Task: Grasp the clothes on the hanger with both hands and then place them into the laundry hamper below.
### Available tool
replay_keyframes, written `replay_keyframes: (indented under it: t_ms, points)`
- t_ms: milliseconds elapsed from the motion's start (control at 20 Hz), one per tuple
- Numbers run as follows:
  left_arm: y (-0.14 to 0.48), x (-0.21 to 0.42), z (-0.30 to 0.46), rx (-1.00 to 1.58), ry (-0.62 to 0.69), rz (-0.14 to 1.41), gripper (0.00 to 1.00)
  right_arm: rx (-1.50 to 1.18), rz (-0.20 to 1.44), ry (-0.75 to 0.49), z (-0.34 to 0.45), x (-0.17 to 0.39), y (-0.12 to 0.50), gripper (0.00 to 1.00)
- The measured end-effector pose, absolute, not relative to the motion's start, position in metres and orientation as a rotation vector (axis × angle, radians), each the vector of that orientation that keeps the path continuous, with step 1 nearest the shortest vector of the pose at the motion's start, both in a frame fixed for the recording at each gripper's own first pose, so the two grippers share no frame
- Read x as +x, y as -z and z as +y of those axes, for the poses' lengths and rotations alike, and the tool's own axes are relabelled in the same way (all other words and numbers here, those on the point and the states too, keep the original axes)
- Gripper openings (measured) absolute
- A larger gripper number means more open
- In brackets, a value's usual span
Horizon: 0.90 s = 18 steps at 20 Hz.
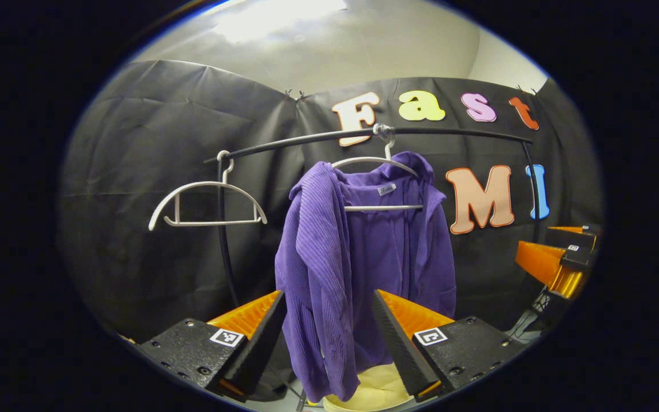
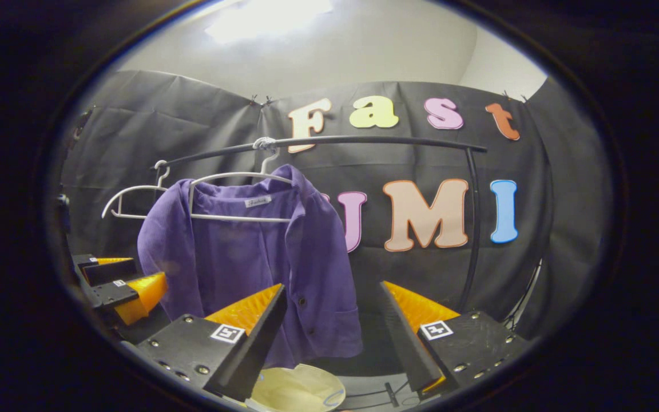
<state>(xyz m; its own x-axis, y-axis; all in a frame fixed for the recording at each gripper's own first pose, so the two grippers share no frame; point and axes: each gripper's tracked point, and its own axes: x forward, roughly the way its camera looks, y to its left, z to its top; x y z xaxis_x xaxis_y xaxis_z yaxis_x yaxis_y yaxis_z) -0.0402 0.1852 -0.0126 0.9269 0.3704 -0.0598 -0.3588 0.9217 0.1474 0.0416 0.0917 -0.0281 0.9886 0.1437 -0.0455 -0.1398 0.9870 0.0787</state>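
The purple shirt (image 1: 364, 257) hangs on a white hanger (image 1: 376, 163) above the hamper (image 2: 298, 389). It looks soft, light and floppy (grip each shoulder). Left tongs (image 1: 329, 337) and right tongs (image 2: 332, 337) gape wide, holding nothing.

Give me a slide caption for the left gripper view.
Open left gripper faces purple shirt on hanger.

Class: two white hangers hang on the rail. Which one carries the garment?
The hanger nearer the rail's middle carries the purple shirt; the other hanger, by the rail's end, hangs bare.
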Motion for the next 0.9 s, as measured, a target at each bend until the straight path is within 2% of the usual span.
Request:
replay_keyframes:
  t_ms: [50, 100, 150, 200, 450, 600, 700, 850, 900]
  points:
    - [0.014, -0.036, 0.188, 0.144, -0.37, 0.092, 0.89, 0.073, 0.05, -0.138, 0.094, 0.043, 0.029, 0.96]
    - [0.016, -0.031, 0.19, 0.147, -0.359, 0.094, 0.82, 0.071, 0.049, -0.131, 0.096, 0.046, 0.029, 0.93]
    - [0.016, -0.025, 0.192, 0.148, -0.353, 0.094, 0.81, 0.071, 0.048, -0.122, 0.098, 0.047, 0.029, 0.93]
    - [0.018, -0.02, 0.194, 0.147, -0.344, 0.095, 0.74, 0.071, 0.047, -0.113, 0.099, 0.05, 0.029, 0.93]
    - [0.031, 0.005, 0.201, 0.164, -0.26, 0.122, 0.74, 0.061, 0.044, -0.059, 0.106, 0.062, 0.034, 0.93]
    - [0.034, 0.012, 0.21, 0.192, -0.222, 0.131, 0.32, 0.059, 0.046, -0.033, 0.113, 0.069, 0.038, 0.96]
    - [0.035, 0.013, 0.215, 0.198, -0.215, 0.138, 0.05, 0.058, 0.047, -0.022, 0.117, 0.072, 0.04, 0.93]
    - [0.036, 0.014, 0.219, 0.197, -0.212, 0.156, 0.04, 0.053, 0.058, -0.023, 0.125, 0.078, 0.045, 0.93]
    - [0.036, 0.015, 0.22, 0.198, -0.213, 0.161, 0.03, 0.053, 0.061, -0.028, 0.128, 0.08, 0.047, 0.96]
